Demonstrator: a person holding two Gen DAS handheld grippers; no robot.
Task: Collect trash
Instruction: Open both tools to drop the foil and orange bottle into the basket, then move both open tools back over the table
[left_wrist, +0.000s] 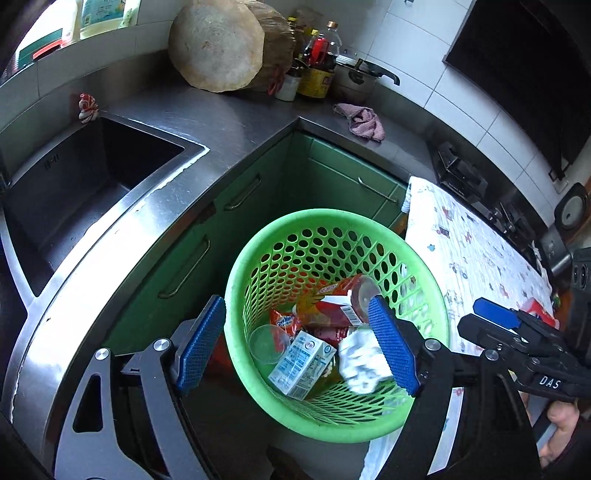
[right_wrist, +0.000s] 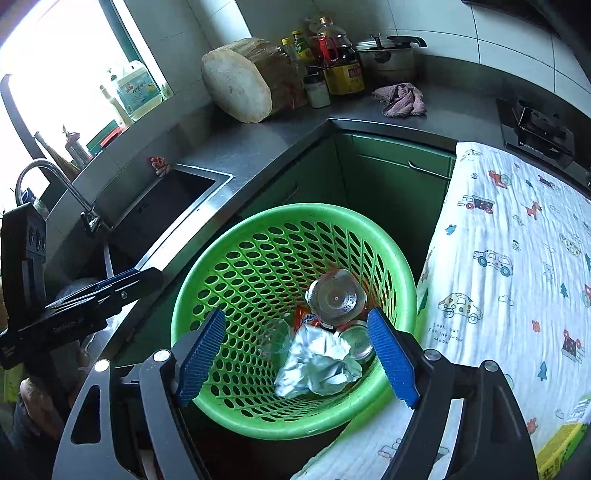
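A green perforated basket (left_wrist: 332, 214) (right_wrist: 295, 208) stands on the floor in the corner of the green cabinets. It holds a white-blue milk carton (left_wrist: 303, 363), a clear plastic cup (left_wrist: 267, 343) (right_wrist: 275, 336), a red-labelled bottle (left_wrist: 343, 295) (right_wrist: 334, 297), an orange snack packet (left_wrist: 282, 321) and a crumpled silvery wad (left_wrist: 364, 360) (right_wrist: 317, 363). My left gripper (left_wrist: 295, 306) hangs open over the basket, and its blue pads touch nothing. My right gripper (right_wrist: 296, 314) is open above it too, with the wad lying below and between its fingers, unpressed. Each gripper shows at the other view's edge.
A steel counter with a sink (left_wrist: 92, 173) and a faucet (right_wrist: 48, 173) runs along the left. A round chopping block (left_wrist: 218, 44), bottles, a pot and a pink rag (left_wrist: 360, 120) sit at the back. A cloth with a car pattern (right_wrist: 517, 258) covers the surface to the right.
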